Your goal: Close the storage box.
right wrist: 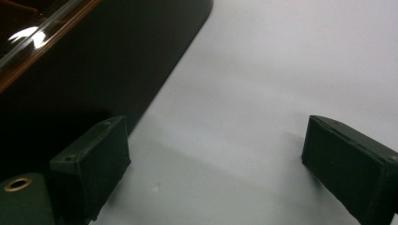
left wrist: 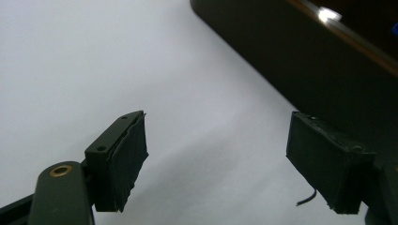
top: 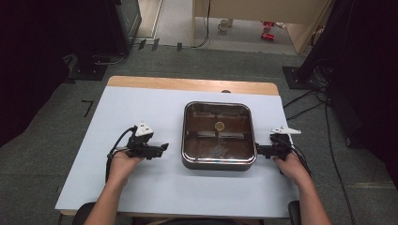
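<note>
A square metal pot (top: pixel 218 161) with a divided inside stands mid-table; a small round pale thing (top: pixel 218 125) lies at its centre. My left gripper (top: pixel 164 148) rests on the white table cover to the pot's left, a short gap from its wall, jaws wide apart and empty. In the left gripper view the pot's dark wall (left wrist: pixel 300 61) runs across the upper right, behind my left gripper (left wrist: pixel 220 164). My right gripper (top: pixel 259 150) lies against the pot's right wall, open and empty. The right gripper view has the dark wall (right wrist: pixel 94 70) at upper left, with my right gripper (right wrist: pixel 225 168) in front.
A white cover (top: pixel 141 187) spreads over the wooden table (top: pixel 187 84). Dark equipment stands on the floor at both sides, and cables (top: pixel 309 105) trail on the carpet at the right. A cup (top: pixel 224 24) and red items sit on the floor far behind.
</note>
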A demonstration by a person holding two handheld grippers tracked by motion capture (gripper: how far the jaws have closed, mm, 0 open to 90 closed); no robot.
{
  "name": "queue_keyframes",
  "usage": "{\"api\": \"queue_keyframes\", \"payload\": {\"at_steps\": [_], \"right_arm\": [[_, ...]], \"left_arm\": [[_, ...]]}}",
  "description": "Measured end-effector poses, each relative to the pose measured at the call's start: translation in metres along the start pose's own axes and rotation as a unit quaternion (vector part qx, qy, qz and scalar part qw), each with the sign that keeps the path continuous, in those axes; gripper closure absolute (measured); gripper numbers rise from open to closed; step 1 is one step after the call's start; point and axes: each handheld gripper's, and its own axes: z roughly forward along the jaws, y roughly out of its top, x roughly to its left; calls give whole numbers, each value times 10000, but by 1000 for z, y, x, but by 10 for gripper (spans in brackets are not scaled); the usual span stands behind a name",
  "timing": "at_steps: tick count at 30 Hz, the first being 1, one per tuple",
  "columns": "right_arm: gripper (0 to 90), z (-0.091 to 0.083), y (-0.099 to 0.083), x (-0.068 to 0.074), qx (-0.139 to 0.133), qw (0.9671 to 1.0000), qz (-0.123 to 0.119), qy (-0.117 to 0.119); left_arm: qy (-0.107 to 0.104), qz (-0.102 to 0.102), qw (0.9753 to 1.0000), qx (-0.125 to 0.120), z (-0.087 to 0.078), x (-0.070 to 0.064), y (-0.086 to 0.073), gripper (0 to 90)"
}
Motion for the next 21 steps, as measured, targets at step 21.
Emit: {"api": "queue_keyframes", "payload": {"at_steps": [21], "right_arm": [[66,0,0,-2,-16,10000,59,76]], "left_arm": [[421,21,9991,2,18,-21,-21,171]]}}
